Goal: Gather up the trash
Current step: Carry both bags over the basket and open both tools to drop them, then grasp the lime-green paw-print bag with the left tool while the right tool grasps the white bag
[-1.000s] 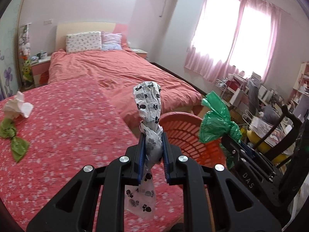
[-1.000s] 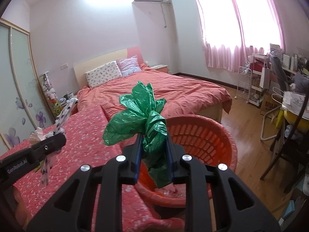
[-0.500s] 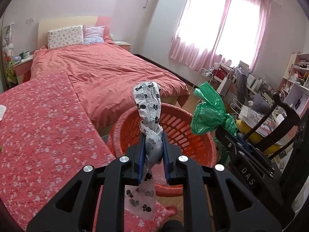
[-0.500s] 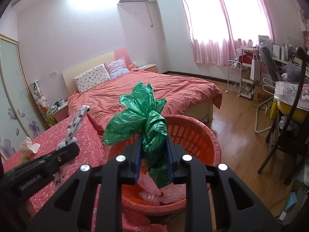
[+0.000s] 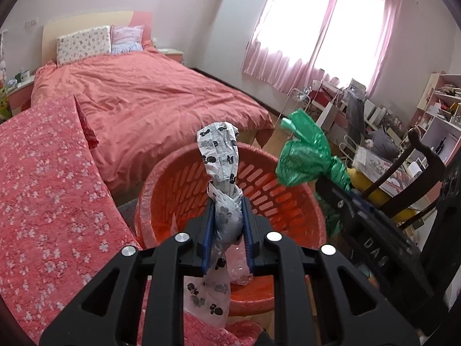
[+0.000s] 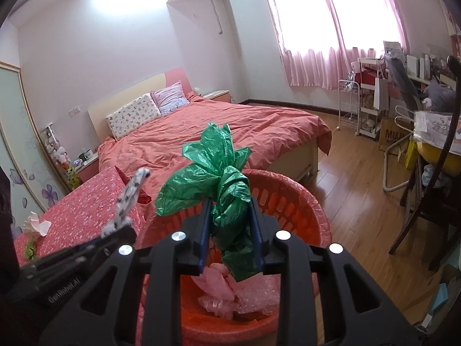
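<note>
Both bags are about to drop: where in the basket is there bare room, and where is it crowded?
The red basket has pink plastic wrap piled on its floor; the slotted far wall above it is bare. Both grippers' fingers are opening, the paw-print bag and green bag between them. Right of the basket, chairs crowd the floor.

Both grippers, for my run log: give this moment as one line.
left gripper: opening, paw-print bag between jaws | right gripper: opening, green bag between jaws | both over red basket | pink trash inside

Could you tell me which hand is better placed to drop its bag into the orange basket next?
Probably the right gripper: its opening jaws hold the green bag above the basket. The left is nearly level.
</note>
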`<control>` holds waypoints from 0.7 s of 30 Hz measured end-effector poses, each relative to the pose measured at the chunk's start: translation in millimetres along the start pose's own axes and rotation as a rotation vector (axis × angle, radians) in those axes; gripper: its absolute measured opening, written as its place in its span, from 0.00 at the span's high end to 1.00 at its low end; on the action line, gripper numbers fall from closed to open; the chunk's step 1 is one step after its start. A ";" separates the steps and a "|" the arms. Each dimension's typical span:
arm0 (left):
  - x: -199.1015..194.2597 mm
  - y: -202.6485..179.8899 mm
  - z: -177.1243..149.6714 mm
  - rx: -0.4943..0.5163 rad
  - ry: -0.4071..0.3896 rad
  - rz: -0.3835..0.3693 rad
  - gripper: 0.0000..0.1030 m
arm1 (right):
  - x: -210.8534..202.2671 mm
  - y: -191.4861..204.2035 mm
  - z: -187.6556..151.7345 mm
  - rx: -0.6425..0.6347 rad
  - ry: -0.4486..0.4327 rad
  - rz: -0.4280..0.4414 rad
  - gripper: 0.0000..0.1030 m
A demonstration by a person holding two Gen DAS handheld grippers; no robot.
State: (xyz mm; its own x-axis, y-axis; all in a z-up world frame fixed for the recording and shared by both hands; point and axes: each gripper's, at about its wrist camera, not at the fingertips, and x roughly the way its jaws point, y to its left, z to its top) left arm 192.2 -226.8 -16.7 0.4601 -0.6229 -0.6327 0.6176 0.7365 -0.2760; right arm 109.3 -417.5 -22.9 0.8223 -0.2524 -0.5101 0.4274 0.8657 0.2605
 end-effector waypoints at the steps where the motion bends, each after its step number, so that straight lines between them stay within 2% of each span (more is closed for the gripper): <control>1: 2.6 2.2 -0.9 -0.005 0.010 0.002 0.74 | 2.9 -0.5 -0.4 0.004 0.005 0.004 0.70; 3: 5.7 6.6 -3.2 -0.016 0.022 0.015 0.58 | 7.6 -1.0 -1.1 0.010 0.014 0.010 0.66; 4: 6.6 8.8 -4.3 -0.023 0.026 0.017 0.56 | 9.8 -1.7 -2.6 0.014 0.018 0.009 0.62; 8: 6.4 18.6 -8.2 -0.041 0.044 0.052 0.54 | 14.9 -0.5 -7.0 0.007 0.030 0.002 0.57; 11: -1.0 31.4 -11.9 -0.059 0.047 0.096 0.53 | 15.8 3.4 -8.6 -0.010 0.029 -0.009 0.46; 12: -4.0 36.8 -13.0 -0.064 0.045 0.111 0.53 | 15.8 3.4 -8.3 -0.016 0.029 -0.012 0.45; 15: -18.8 60.6 -17.3 -0.093 0.035 0.185 0.48 | 16.8 9.2 -8.8 -0.036 0.033 -0.013 0.43; 21: -65.2 129.5 -28.2 -0.183 0.004 0.387 0.47 | 18.8 33.8 -14.0 -0.077 0.052 0.022 0.42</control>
State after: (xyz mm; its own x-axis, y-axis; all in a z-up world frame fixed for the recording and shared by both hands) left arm 224.2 -83.4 -31.6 0.6330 -0.2902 -0.7177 0.2763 0.9507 -0.1407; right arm 133.9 -387.0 -35.2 0.8094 -0.2123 -0.5475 0.3779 0.9019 0.2090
